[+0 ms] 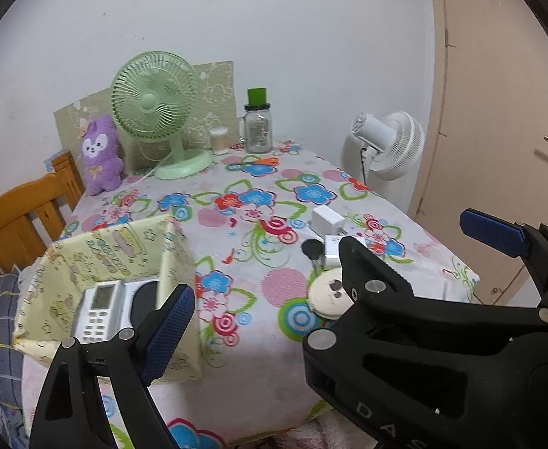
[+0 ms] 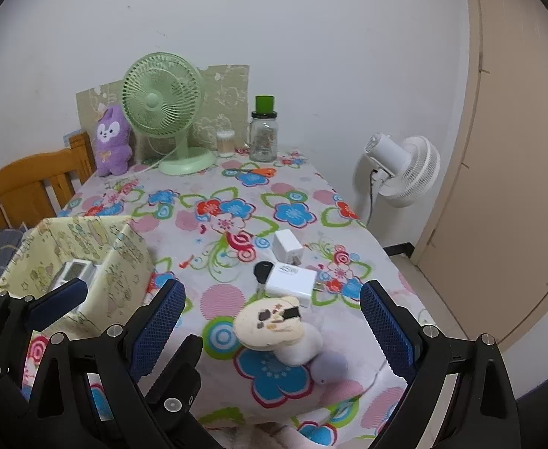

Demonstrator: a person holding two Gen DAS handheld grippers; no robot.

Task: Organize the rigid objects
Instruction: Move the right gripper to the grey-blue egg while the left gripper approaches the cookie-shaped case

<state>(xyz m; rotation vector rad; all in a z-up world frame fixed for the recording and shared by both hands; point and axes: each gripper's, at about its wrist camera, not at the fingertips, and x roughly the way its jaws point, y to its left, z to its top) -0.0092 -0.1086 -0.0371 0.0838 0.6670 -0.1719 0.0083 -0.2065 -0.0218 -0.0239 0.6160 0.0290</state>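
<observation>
Both grippers are held wide apart and empty above the near edge of the floral table (image 2: 303,179). Between the fingers of the right gripper (image 2: 272,331) a cream plush toy (image 2: 274,327) is seen lying on the cloth, untouched. The left gripper (image 1: 326,277) is spread beside the yellow fabric box (image 1: 98,247), in which a white remote (image 1: 100,310) is lying. Just beyond the plush toy, a flat white charger (image 2: 291,280), a black key (image 2: 262,271) touching it, and a white plug cube (image 2: 288,244) are placed. Far beyond, a green fan (image 2: 161,101) is stood.
</observation>
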